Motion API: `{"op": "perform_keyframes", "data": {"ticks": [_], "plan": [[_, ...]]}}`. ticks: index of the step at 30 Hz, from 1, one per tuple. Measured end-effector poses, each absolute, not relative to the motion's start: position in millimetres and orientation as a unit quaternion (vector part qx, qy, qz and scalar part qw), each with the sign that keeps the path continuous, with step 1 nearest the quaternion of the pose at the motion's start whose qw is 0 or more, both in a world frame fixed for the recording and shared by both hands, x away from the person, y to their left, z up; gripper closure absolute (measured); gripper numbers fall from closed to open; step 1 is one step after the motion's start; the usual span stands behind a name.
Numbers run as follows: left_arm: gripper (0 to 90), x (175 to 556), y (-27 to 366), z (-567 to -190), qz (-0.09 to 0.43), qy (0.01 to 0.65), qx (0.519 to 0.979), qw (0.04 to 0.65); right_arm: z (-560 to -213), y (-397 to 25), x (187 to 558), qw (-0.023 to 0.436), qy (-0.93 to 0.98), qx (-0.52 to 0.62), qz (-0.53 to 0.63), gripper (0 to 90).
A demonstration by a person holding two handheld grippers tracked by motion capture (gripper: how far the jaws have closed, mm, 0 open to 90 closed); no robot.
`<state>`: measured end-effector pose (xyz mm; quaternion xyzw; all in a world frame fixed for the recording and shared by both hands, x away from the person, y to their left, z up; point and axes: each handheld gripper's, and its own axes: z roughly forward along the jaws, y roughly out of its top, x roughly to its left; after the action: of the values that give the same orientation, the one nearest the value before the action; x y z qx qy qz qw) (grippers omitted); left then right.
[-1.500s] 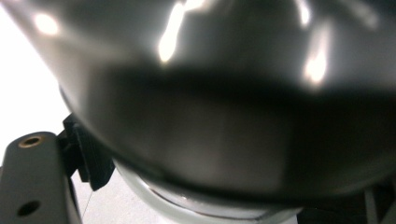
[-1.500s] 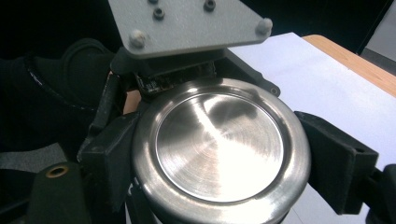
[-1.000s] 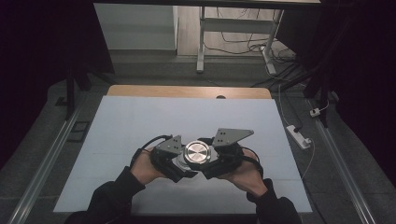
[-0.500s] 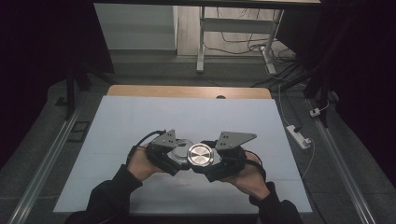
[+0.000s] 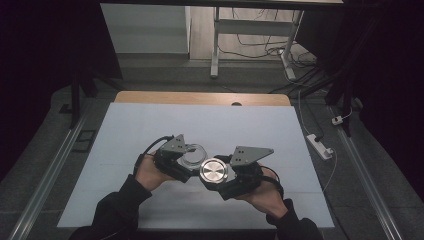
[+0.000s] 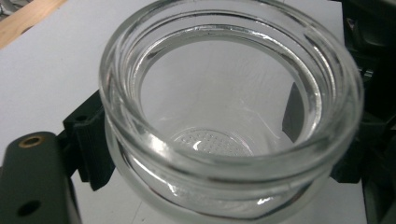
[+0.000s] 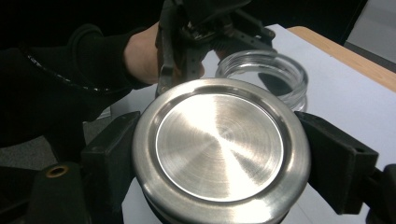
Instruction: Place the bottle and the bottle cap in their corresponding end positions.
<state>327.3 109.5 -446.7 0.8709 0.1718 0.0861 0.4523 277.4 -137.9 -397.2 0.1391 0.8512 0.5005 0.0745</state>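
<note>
The left hand-held gripper [image 5: 186, 161] is clamped on a clear glass jar [image 6: 229, 116], its jaws pressing the wall just under the threaded neck, mouth open and nothing inside. The right hand-held gripper [image 5: 220, 175] grips a round steel lid [image 7: 219, 149] by its rim, flat face up. Both are held just above the white surface [image 5: 125, 125], near its front middle, the lid just beside the jar.

From where I stand the risk is the glass. The jaws bite on a smooth, curved wall, so a twist or a knock from the lid could turn the jar in the grip or tip it out onto the surface. The lid is held only at two points on its edge; if it meets the jar's rim tilted, it may cross the thread and jam, or pivot between the jaws. The two grippers are also very close, and their bodies could bump before lid and jar line up.
</note>
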Motion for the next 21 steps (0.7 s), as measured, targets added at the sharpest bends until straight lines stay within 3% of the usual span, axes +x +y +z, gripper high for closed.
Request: {"op": "perform_keyframes", "data": {"ticks": [21], "plan": [[15.3, 346, 109, -441, 0.095, 0.184, 0.860, 0.466, -417, -137, 267, 0.067, 0.851, 0.137, 0.502, 19.2]]}}
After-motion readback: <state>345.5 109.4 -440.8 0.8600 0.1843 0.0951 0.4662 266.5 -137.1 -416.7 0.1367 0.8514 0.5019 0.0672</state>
